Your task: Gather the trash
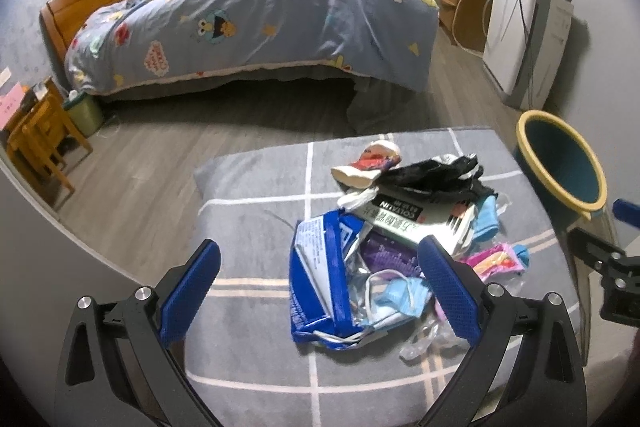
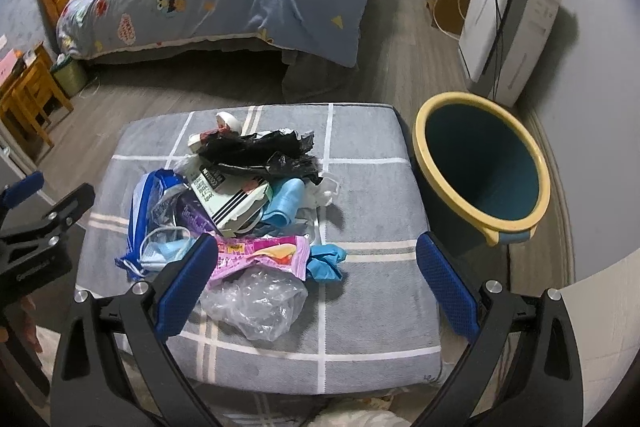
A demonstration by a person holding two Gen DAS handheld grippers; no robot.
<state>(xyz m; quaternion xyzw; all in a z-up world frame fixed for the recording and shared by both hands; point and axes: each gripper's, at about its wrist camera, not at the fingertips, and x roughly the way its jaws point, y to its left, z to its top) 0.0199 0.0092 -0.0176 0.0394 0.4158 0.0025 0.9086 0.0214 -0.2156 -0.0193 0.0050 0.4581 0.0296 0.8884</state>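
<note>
A pile of trash lies on a grey checked cushion (image 2: 372, 291): a blue and white wrapper (image 1: 316, 279), a white box (image 1: 408, 223), a black bag (image 2: 260, 151), a pink wrapper (image 2: 264, 255), a clear plastic bag (image 2: 256, 303), a face mask (image 1: 396, 299) and a blue glove (image 2: 326, 261). A blue bin with a yellow rim (image 2: 480, 163) stands right of the cushion, also seen in the left wrist view (image 1: 560, 167). My left gripper (image 1: 318, 261) is open over the blue wrapper. My right gripper (image 2: 316, 261) is open over the pink wrapper and glove.
A bed with a blue cartoon quilt (image 1: 260, 7) stands behind on the wood floor. A white appliance with cables (image 2: 504, 15) is against the right wall. Wooden chairs (image 1: 36, 135) and a small green bin (image 1: 82, 111) stand at the left.
</note>
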